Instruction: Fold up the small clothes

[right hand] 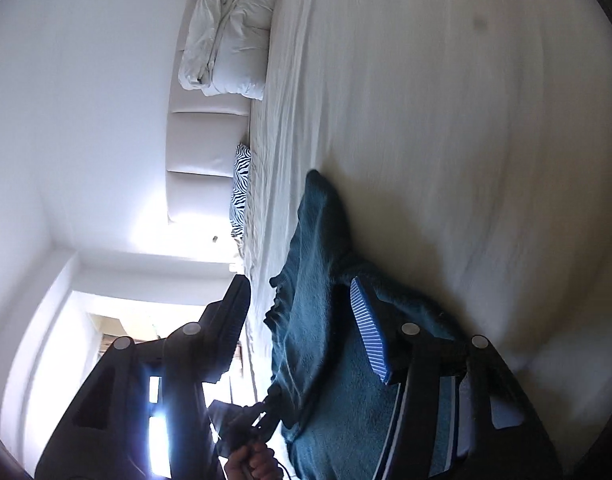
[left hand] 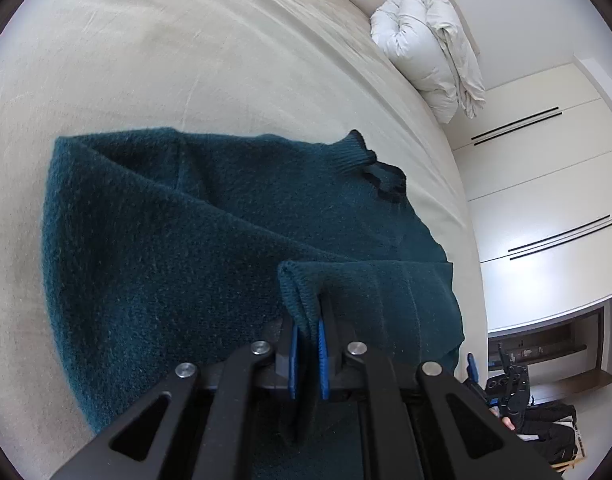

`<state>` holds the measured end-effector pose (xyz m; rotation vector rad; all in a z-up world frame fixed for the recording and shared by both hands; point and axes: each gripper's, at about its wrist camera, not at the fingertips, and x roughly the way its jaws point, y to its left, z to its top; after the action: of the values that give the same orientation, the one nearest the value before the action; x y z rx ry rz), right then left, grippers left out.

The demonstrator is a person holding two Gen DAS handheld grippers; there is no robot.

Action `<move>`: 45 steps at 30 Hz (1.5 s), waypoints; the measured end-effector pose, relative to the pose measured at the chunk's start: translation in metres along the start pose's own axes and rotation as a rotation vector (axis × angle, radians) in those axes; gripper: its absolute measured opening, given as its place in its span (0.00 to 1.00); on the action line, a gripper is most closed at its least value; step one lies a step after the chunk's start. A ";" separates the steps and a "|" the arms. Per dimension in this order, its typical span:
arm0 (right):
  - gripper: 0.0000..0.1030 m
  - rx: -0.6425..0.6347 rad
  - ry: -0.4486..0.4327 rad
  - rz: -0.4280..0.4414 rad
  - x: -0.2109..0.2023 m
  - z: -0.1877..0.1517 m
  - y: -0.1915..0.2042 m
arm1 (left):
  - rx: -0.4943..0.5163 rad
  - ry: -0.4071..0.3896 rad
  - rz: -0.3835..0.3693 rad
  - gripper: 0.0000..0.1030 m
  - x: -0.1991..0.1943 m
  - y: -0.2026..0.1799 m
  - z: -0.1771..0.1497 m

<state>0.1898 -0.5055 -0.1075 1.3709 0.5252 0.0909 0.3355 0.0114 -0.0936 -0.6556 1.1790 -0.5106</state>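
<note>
Left jaws pinching the ribbed hem, right jaws wide and holding nothing.

My left gripper (left hand: 308, 330) is clamped on the teal sweater (left hand: 186, 240)'s doubled edge so I can carry it over for a fold; my right gripper (right hand: 306, 320) gapes over the knit. The sweater lies on the bed (left hand: 166, 60), its long axis running away from me, collar (left hand: 358, 152) farthest.

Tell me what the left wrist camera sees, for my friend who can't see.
The left gripper pinches a ribbed edge of a dark teal sweater lying on a beige bed. A rolled white duvet sits at the far end.
</note>
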 end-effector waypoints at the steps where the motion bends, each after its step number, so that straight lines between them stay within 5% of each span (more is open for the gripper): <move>1: 0.51 -0.033 0.005 -0.013 0.001 0.003 0.007 | 0.002 -0.001 0.000 0.08 0.000 0.000 0.000; 13: 0.51 -0.062 0.050 -0.064 -0.013 -0.002 -0.002 | 0.056 -0.014 0.015 0.08 -0.011 -0.006 0.001; 38: 0.51 -0.162 0.077 -0.139 0.000 -0.017 0.003 | -0.015 -0.046 -0.016 0.08 -0.030 0.008 0.005; 41: 0.51 -0.169 0.082 -0.143 0.001 -0.020 0.004 | -0.011 -0.022 0.014 0.24 -0.023 0.007 -0.002; 43: 0.51 -0.176 0.086 -0.142 0.001 -0.021 0.006 | -0.005 -0.024 0.020 0.50 -0.022 0.005 -0.007; 45: 0.51 -0.186 0.089 -0.147 0.001 -0.021 0.007 | 0.017 -0.031 0.025 0.57 -0.023 0.000 -0.012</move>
<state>0.1831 -0.4844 -0.1035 1.1474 0.6745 0.0792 0.3172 0.0246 -0.0815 -0.6316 1.1517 -0.4872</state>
